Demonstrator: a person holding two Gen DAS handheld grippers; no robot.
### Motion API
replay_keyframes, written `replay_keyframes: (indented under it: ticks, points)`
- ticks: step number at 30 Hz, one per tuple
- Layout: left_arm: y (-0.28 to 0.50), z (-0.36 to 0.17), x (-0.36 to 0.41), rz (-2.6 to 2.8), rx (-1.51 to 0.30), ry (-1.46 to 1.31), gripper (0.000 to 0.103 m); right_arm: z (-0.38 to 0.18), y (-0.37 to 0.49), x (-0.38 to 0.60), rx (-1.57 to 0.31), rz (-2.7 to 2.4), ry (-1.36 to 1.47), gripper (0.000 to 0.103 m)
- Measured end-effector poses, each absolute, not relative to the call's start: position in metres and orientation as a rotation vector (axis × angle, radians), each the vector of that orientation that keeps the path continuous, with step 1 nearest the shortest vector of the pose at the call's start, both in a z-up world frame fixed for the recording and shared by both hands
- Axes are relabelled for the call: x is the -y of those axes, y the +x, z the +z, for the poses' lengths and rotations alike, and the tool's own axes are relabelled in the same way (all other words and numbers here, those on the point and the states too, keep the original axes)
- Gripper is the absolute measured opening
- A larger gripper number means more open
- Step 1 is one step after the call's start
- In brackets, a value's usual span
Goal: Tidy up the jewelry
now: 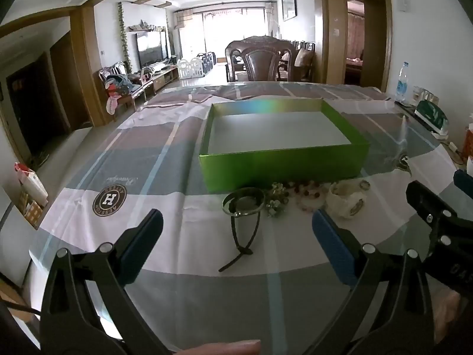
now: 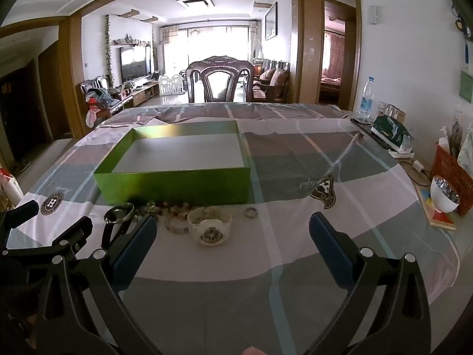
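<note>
Both of your grippers sit back from the work with nothing in them: the left gripper (image 1: 236, 242) has its jaws spread wide over the bare cloth, and the right gripper (image 2: 233, 238) is spread just as wide. By the look of it you are at the very start, with no piece yet picked up.

The green box (image 1: 283, 164) stands open on the surface (image 1: 177, 295) past the jewelry, and its pale floor shows nothing inside it.

All the pieces lie in a row just in front of the box's near wall. From the left wrist view you have the dark headband (image 1: 246, 236) with a metal bangle (image 1: 244, 204) lying over its top, then a small cluster of glittery pieces (image 1: 278, 199), a bead bracelet (image 1: 309, 196), the white watch (image 1: 347, 202) and a small ring (image 1: 365, 185). The bracelet touches the watch; the ring lies a little apart.

Your likely next move is to bring one gripper down over a single piece. The headband is nearest your left; the watch lies ahead of your right, toward its left finger. The bangle resting on the headband may shift when you lift either one.
</note>
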State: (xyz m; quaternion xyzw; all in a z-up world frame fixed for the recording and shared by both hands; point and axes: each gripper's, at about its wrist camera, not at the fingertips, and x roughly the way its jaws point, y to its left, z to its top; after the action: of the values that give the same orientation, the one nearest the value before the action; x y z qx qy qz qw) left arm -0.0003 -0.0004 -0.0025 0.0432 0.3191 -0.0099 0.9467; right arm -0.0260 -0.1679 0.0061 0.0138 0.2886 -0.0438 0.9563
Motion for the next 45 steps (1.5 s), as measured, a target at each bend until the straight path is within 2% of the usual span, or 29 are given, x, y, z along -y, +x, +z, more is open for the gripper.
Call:
replay_keyframes:
  ticks: [32,36,41,45]
  points:
    - [0.007,-0.026,-0.010,-0.057,-0.700,0.071,0.100,-0.006,-0.020,0.165,-0.600,-0.127,0.003,0.101]
    - [0.007,-0.028,-0.007,-0.083,-0.711,0.068,0.098,-0.007,-0.020,0.164,-0.598,-0.129,0.006,0.101]
    - [0.006,-0.030,-0.004,-0.110,-0.714,0.066,0.090,-0.011,-0.017,0.168,-0.606,-0.142,0.005,0.101]
    - [0.005,-0.032,-0.002,-0.114,-0.709,0.078,0.090,-0.014,-0.015,0.171,-0.620,-0.136,0.007,0.101]
